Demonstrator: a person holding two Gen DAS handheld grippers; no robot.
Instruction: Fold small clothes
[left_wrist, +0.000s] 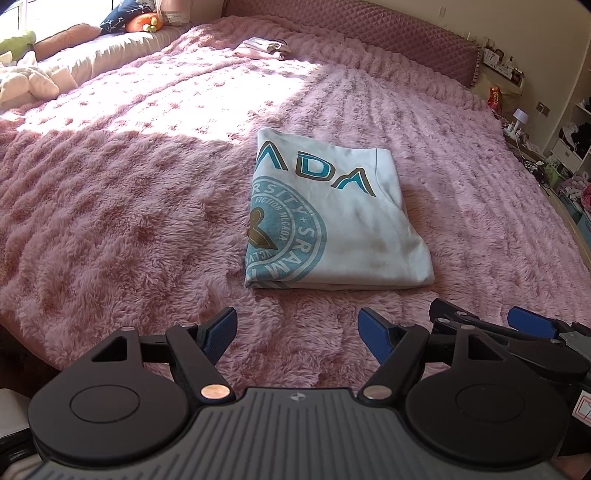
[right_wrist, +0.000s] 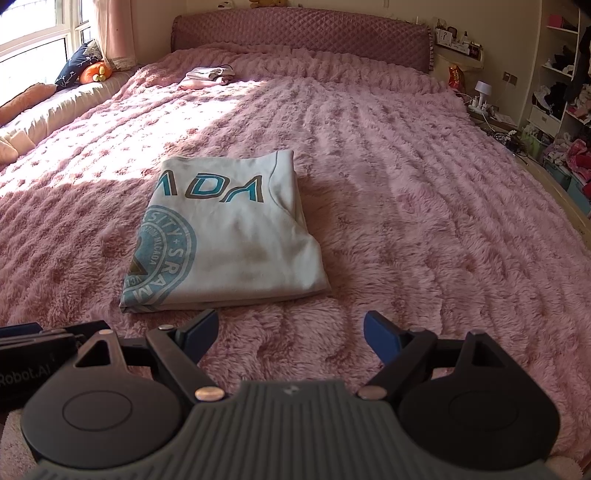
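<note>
A white T-shirt (left_wrist: 332, 218) with teal lettering and a round teal print lies folded into a flat rectangle on the pink fluffy bed cover; it also shows in the right wrist view (right_wrist: 229, 236). My left gripper (left_wrist: 297, 332) is open and empty, hovering just short of the shirt's near edge. My right gripper (right_wrist: 290, 332) is open and empty, near the shirt's near right corner. The right gripper also shows at the right edge of the left wrist view (left_wrist: 480, 321). Neither gripper touches the shirt.
The pink bed cover (right_wrist: 406, 184) spreads wide around the shirt. A small pile of pale clothes (right_wrist: 208, 75) lies far back near the quilted headboard (right_wrist: 295, 37). Cushions and soft toys (left_wrist: 37, 74) line the window side. Shelves and clutter (right_wrist: 554, 110) stand to the right.
</note>
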